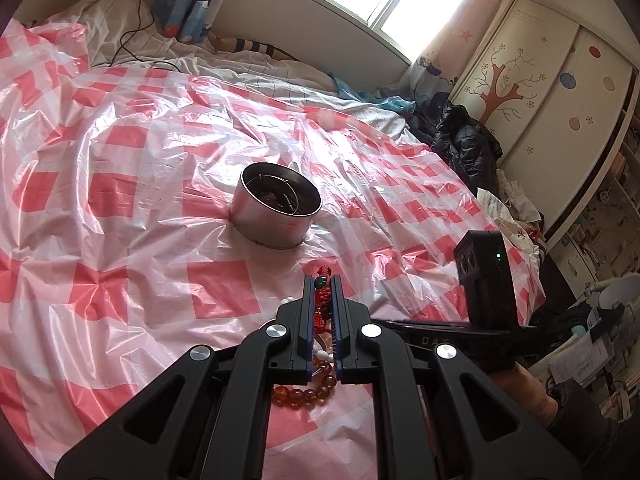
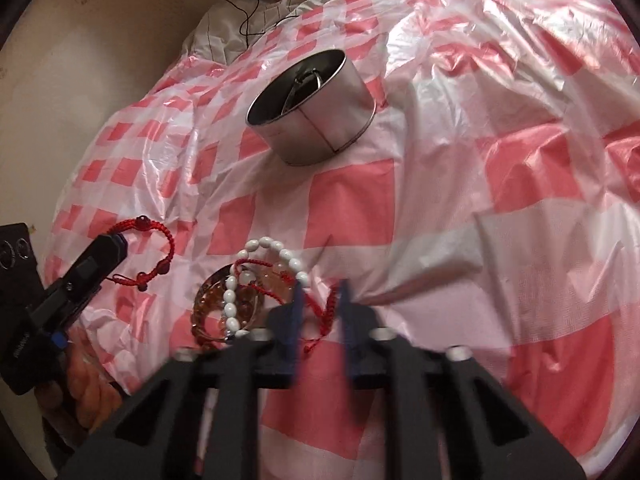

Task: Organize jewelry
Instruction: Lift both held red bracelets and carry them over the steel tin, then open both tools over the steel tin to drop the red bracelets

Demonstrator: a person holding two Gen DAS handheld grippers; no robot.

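A round metal tin [image 1: 280, 210] stands on the pink-checked plastic sheet [image 1: 140, 208], with jewelry inside; it also shows in the right wrist view [image 2: 316, 108]. My left gripper [image 1: 322, 284] is shut on a red string bracelet [image 1: 322, 300], seen from the side in the right wrist view [image 2: 154, 248]. Amber beads [image 1: 308, 394] lie under it. My right gripper [image 2: 320, 292] is blurred, its jaws slightly apart around a red cord [image 2: 330, 308]. A white bead bracelet [image 2: 276, 256] and amber bracelets [image 2: 224, 304] lie just left of it.
The sheet covers a bed. A pillow and black cable [image 1: 132, 36] lie at the head. Dark clothes [image 1: 464, 140] are piled at the bed's right edge, with a wardrobe [image 1: 532, 92] beyond. A wall [image 2: 80, 60] borders the bed's far side.
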